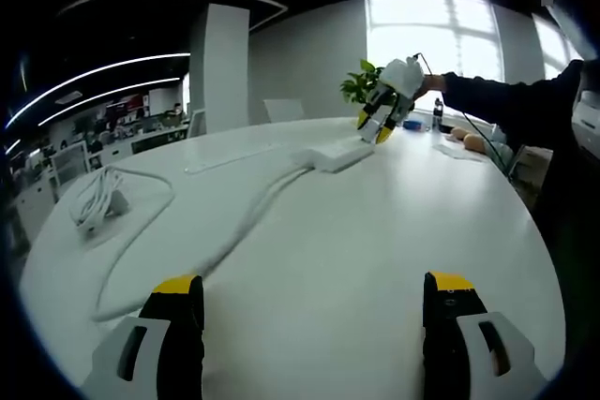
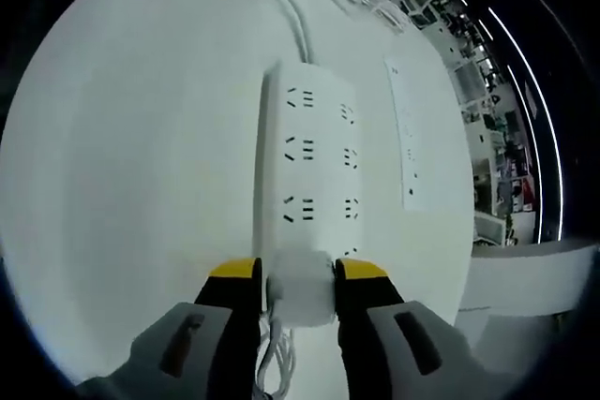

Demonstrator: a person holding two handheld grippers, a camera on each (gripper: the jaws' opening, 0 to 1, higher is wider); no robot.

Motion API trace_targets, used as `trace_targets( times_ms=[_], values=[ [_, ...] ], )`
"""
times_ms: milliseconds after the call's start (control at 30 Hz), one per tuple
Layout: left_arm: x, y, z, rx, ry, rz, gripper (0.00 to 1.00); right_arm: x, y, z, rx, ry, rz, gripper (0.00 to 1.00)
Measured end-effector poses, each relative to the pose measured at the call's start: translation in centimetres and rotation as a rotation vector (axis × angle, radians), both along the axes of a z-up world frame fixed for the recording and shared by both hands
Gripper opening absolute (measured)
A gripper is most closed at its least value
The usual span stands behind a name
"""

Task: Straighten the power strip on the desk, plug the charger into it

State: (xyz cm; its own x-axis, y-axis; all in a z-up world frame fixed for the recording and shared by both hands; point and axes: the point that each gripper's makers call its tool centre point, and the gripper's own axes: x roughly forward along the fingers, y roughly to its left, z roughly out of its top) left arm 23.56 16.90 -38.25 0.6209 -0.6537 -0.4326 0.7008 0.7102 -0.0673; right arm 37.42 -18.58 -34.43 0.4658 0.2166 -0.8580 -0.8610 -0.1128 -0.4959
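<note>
**Charger held over the near end of the power strip**

In the right gripper view, the right gripper (image 2: 296,289) is clenched on a small white charger (image 2: 302,295), its yellow-tipped jaws pressing the block's two flat sides. The charger sits at the near end of the power strip (image 2: 307,161), over or just touching the closest row of sockets; whether the prongs have entered cannot be told. A thin cord trails from the charger between the jaws.

In the left gripper view, the left gripper (image 1: 312,308) hangs released above the desk (image 1: 356,259), jaws wide apart and holding nothing. The power strip (image 1: 337,153) lies far across the desk with the right gripper (image 1: 382,119) bearing down on it, and the strip's cable (image 1: 234,222) curves back toward the near left, where a coiled white cord (image 1: 94,201) lies.

The charger looks like a light, rigid plastic block with smooth faces, so a square hold across its flat sides seems right; a tilted grip may let it slip or cock the prongs. The strip is likely light too and may slide on the slick desk under pushing, so bracing its body with the free gripper would probably help.
</note>
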Motion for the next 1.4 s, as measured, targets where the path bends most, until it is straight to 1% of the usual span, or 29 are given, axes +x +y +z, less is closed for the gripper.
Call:
trace_targets(
  times_ms=[200, 567, 900, 1067, 1200, 1400],
  values=[
    [-0.17, -0.23, -0.18, 0.003, 0.003, -0.002, 0.99, 0.12, -0.01, 0.05, 0.002, -0.009, 0.000, 0.28],
    [-0.06, -0.24, -0.11, 0.001, 0.000, -0.002, 0.99, 0.18, 0.01, 0.06, 0.001, 0.004, -0.003, 0.27],
    [0.09, -0.06, -0.14, 0.001, -0.001, 0.000, 0.99, 0.30, 0.08, 0.05, -0.016, 0.059, -0.017, 0.27],
    [0.17, -0.05, -0.04, -0.003, -0.003, 0.002, 0.99, 0.36, 0.02, 0.10, -0.012, 0.093, -0.016, 0.27],
    [0.09, -0.07, -0.12, 0.002, -0.001, -0.001, 0.99, 0.44, 0.05, 0.07, -0.025, 0.128, -0.016, 0.27],
    [0.07, -0.09, -0.19, 0.006, 0.001, -0.004, 0.99, 0.42, -0.02, 0.04, -0.026, 0.159, -0.018, 0.27]
  ],
)
